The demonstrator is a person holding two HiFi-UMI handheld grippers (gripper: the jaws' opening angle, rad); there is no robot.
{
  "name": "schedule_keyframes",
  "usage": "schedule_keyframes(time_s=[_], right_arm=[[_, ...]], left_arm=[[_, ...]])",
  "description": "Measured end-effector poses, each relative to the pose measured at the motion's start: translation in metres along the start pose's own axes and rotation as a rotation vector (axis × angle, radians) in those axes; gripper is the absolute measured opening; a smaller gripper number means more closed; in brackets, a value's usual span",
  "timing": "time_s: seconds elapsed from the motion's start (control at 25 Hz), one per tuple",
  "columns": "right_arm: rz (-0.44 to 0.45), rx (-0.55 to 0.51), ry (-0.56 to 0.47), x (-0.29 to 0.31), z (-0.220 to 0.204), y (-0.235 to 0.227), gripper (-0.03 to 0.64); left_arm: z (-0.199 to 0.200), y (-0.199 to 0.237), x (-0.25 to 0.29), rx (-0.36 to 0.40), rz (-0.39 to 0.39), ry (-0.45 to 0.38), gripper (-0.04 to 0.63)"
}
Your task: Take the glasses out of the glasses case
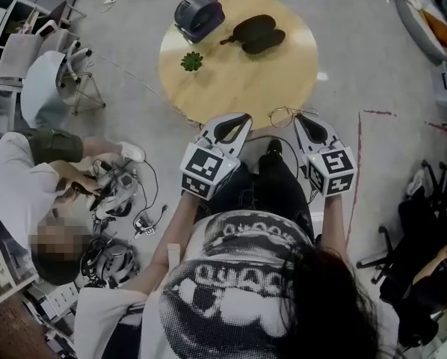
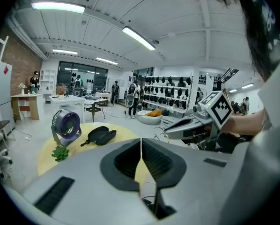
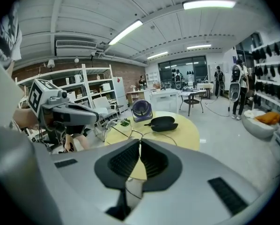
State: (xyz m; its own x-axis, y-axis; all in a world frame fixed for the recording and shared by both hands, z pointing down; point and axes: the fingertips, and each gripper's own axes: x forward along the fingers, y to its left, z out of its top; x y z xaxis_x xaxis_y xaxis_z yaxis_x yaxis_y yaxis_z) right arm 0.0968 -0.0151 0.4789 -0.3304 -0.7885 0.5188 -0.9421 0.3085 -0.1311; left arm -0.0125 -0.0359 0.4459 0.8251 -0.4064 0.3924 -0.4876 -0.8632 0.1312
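An open black glasses case [image 1: 255,34] lies empty at the far side of the round yellow table [image 1: 238,88]; it also shows as the case [image 2: 99,135] and the case [image 3: 162,123] in the two gripper views. Thin wire-framed glasses [image 1: 285,115] hang off the table's near edge, with my right gripper [image 1: 299,118] shut on their frame. In the right gripper view the glasses [image 3: 115,127] stick out just past the closed right gripper [image 3: 140,144]. My left gripper [image 1: 245,117] is beside it, shut with nothing in it, its jaws meeting in a thin line at the left gripper [image 2: 141,143].
A purple fan [image 1: 198,15] and a small green plant [image 1: 191,60] stand on the table's left part. A seated person [image 1: 29,200] with gear and cables on the floor is at the left. Chairs stand at the right, beyond a red floor line [image 1: 356,178].
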Motion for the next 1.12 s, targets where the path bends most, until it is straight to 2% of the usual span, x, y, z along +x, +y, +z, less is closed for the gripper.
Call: schedule_keyframes(time_s=[0.48,0.8,1.12], right_arm=[[-0.046,-0.010,0.020,-0.031,-0.022,0.047,0.014],[-0.085,0.020,0.022,-0.045,-0.036,0.055,0.014],[-0.084,0.024,0.018,-0.054,-0.045,0.056,0.014]], left_arm=[[-0.024,-0.007,-0.041,0.021,-0.048,-0.016,0.015],[-0.029,-0.015,-0.046,0.037,-0.077,-0.023,0.015],[-0.028,-0.029,-0.047,0.054,-0.101,-0.027,0.015]])
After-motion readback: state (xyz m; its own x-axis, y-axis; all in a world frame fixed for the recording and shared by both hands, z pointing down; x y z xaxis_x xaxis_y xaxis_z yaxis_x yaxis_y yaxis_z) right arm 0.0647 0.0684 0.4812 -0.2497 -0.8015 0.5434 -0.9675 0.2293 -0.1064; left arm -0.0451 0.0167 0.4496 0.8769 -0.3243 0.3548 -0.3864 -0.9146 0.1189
